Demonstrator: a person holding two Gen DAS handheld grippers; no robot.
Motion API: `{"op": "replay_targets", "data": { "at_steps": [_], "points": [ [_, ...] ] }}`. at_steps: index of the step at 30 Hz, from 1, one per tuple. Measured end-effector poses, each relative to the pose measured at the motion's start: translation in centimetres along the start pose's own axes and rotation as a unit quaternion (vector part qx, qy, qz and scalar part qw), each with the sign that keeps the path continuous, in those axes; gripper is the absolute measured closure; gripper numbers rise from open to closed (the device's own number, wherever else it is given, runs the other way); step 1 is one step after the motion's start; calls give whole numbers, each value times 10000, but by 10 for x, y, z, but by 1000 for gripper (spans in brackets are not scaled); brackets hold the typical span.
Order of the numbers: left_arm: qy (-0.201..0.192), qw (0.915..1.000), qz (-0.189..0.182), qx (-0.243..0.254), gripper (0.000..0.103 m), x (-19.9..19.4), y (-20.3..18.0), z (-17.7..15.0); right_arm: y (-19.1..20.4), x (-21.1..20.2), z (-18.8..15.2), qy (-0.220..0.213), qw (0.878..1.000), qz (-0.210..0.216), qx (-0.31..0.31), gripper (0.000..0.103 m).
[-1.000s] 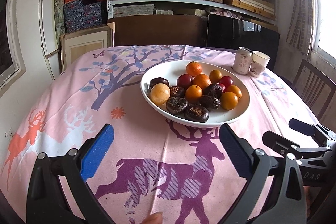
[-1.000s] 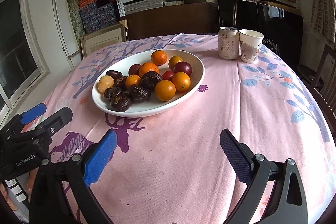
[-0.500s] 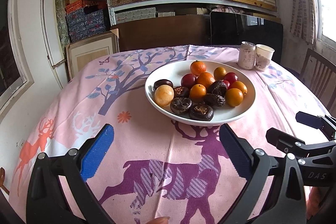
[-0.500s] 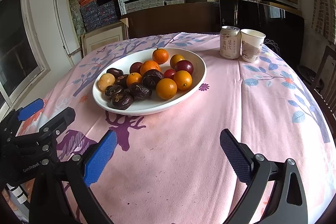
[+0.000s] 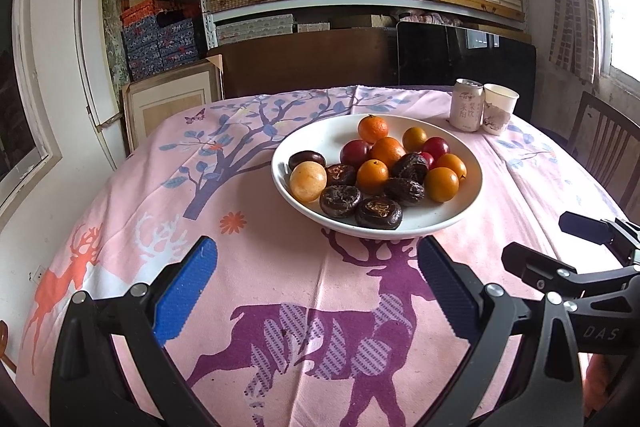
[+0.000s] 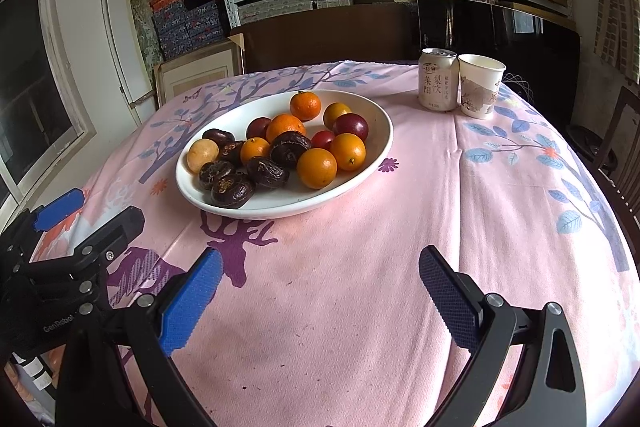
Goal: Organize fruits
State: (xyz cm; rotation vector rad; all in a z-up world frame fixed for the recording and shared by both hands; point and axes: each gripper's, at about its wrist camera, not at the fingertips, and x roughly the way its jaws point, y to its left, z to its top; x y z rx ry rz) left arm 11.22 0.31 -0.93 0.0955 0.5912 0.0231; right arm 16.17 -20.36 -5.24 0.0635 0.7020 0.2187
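Two claws hang over the desk, both wide apart and holding nothing. Left wrist view: the left claw (image 5: 316, 291) is above the near edge of the desk (image 5: 132, 211), facing the bowl (image 5: 472, 183) of fruit (image 5: 372, 177) mid-desk; the right claw (image 5: 560, 247) shows at right. A can (image 5: 466, 105) and cup (image 5: 498, 105) touch at the far right corner. Right wrist view: the right claw (image 6: 320, 291) hangs over bare cloth, with the bowl (image 6: 382, 131) ahead to its left, holding oranges (image 6: 316, 167), plums (image 6: 350, 126) and dark fruit (image 6: 267, 171).
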Motion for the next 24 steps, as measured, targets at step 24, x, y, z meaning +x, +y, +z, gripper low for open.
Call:
{"op": "replay_targets", "data": {
  "at_steps": [24],
  "points": [
    [108,9999,-55,21,5,5,-3,-2,-2,1,0,2,10000,6,15,4]
  ]
}}
